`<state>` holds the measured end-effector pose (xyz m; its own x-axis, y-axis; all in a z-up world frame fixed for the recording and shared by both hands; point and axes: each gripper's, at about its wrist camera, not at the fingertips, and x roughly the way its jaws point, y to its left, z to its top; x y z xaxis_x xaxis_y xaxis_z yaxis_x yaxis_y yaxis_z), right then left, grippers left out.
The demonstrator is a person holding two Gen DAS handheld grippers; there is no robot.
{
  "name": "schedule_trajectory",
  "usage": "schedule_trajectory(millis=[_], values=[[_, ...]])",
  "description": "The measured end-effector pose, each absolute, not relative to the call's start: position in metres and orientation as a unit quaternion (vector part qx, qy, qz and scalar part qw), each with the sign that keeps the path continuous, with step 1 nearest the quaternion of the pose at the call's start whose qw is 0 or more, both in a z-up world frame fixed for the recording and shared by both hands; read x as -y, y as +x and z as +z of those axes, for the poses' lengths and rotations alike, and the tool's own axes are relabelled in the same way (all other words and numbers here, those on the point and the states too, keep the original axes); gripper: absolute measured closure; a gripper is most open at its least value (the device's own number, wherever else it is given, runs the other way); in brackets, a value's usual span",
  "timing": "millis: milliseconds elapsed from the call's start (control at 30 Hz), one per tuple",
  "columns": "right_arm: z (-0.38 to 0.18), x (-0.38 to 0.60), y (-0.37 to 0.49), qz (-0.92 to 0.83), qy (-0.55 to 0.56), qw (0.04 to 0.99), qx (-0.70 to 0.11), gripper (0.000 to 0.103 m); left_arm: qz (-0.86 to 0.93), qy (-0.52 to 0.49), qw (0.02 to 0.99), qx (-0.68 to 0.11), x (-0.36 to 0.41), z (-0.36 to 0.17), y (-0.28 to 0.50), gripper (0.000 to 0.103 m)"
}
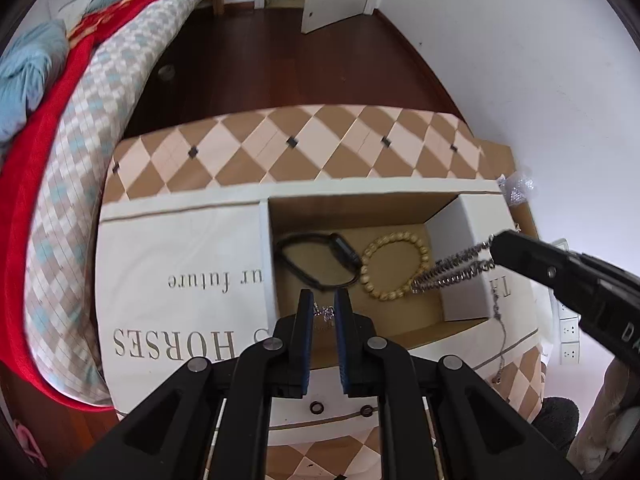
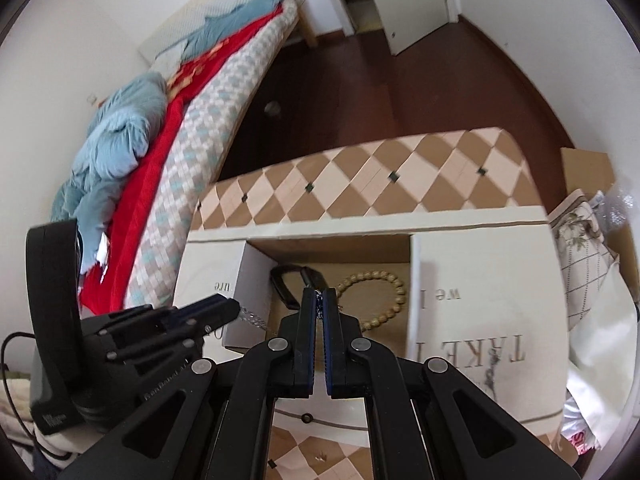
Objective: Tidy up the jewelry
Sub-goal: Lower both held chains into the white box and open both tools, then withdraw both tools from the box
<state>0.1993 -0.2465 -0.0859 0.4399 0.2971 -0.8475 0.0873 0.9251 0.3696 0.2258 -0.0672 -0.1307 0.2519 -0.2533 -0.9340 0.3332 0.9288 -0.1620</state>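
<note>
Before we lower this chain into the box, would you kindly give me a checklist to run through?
1. Right gripper shut on the silver chain: ok.
2. Left gripper gripping the chain's other end: ok.
3. Chain over the open box: ok.
4. Bare floor left beside the bead bracelet and black band: ok, near the front.
5. Chain free of the bead bracelet: cannot tell, they overlap in view.
6. Thin necklace stowed: not ok, it lies on the flap.
</note>
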Motion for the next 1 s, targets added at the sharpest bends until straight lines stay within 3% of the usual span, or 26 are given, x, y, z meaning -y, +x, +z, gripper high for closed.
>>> schedule_trajectory(millis=[333,367,433,467,500,533,600,667,733,1000], values=[[-0.122,0.255,0.206,0.046,0.16,0.785,-0.596,0.098,-0.149,0.031,0.799,-0.581,0.056,-0.129,0.23,0.09],[-0.12,0.257,0.204,0.042,0.153,0.788,-0.595,0.093,-0.144,0.038,0.805,-0.575,0.057,-0.127,0.229,0.089],[-0.115,0.26,0.199,0.027,0.137,0.794,-0.592,0.073,-0.134,0.052,0.815,-0.561,0.059,-0.121,0.226,0.075],[-0.111,0.261,0.195,0.011,0.12,0.801,-0.586,0.056,-0.128,0.057,0.822,-0.552,0.058,-0.118,0.224,0.069],[-0.107,0.261,0.192,0.001,0.105,0.807,-0.582,0.043,-0.119,0.06,0.831,-0.54,0.057,-0.115,0.222,0.052],[-0.103,0.261,0.189,-0.012,0.089,0.812,-0.576,0.038,-0.108,0.063,0.841,-0.526,0.055,-0.111,0.219,0.032],[-0.099,0.26,0.181,-0.039,0.059,0.821,-0.567,0.02,-0.088,0.073,0.857,-0.502,0.053,-0.106,0.213,0.016],[-0.099,0.259,0.174,-0.061,0.04,0.825,-0.561,0.004,-0.075,0.078,0.863,-0.493,0.05,-0.105,0.208,0.012],[-0.103,0.257,0.166,-0.079,0.031,0.826,-0.557,0.0,-0.065,0.084,0.863,-0.494,0.047,-0.108,0.203,0.0],[-0.11,0.25,0.146,-0.103,0.028,0.832,-0.545,0.0,-0.046,0.095,0.864,-0.492,0.041,-0.115,0.182,0.0]])
